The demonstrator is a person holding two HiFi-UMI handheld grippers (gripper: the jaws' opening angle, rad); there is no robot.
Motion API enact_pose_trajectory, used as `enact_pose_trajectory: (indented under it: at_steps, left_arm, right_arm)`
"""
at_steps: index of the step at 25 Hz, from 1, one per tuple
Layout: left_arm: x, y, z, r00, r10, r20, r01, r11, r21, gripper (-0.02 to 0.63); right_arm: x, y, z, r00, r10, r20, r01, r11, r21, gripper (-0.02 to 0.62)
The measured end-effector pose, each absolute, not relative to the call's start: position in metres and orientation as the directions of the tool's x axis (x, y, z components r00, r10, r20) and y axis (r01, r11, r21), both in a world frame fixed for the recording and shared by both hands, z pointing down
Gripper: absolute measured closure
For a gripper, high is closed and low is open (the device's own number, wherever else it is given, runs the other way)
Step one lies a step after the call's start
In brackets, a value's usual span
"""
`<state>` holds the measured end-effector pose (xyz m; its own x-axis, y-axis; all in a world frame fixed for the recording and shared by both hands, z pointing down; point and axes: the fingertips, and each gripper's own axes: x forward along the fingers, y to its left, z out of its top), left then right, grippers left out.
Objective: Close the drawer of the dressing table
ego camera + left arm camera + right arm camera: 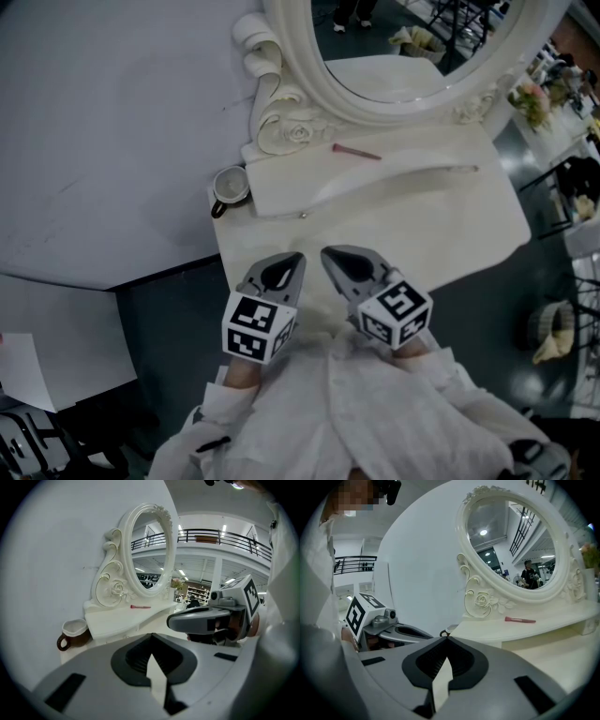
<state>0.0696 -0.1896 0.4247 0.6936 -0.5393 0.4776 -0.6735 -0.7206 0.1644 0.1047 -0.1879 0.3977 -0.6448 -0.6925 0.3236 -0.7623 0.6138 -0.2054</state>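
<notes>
The drawer (302, 215) sits mid-frame and shows only a small knob on the raised tier's front; how far out it stands is unclear. The left claw (294, 261) and right claw (330, 255) are both closed and empty, hovering over the counter (450, 234). This looks like the approach; next, push that front squarely in.

The left hand-held gripper (296, 259) and right hand-held gripper (328, 253), jaws together, sit side by side over the near worktop (450, 225). Mug (230, 186) at far left; pink stick (356, 152) near mirror (394, 47).
</notes>
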Motion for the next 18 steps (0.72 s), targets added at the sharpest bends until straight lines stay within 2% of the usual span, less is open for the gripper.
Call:
enact_pose_trajectory:
  at_steps: [18]
  left_arm:
    - [0.0722, -0.1889, 0.4252, 0.698, -0.528, 0.483, -0.665, -0.728, 0.166, 0.600]
  right_arm:
    - [0.1043, -0.1855, 0.4050, -0.641, -0.687, 0.342, -0.766, 0.604, -0.222, 0.588]
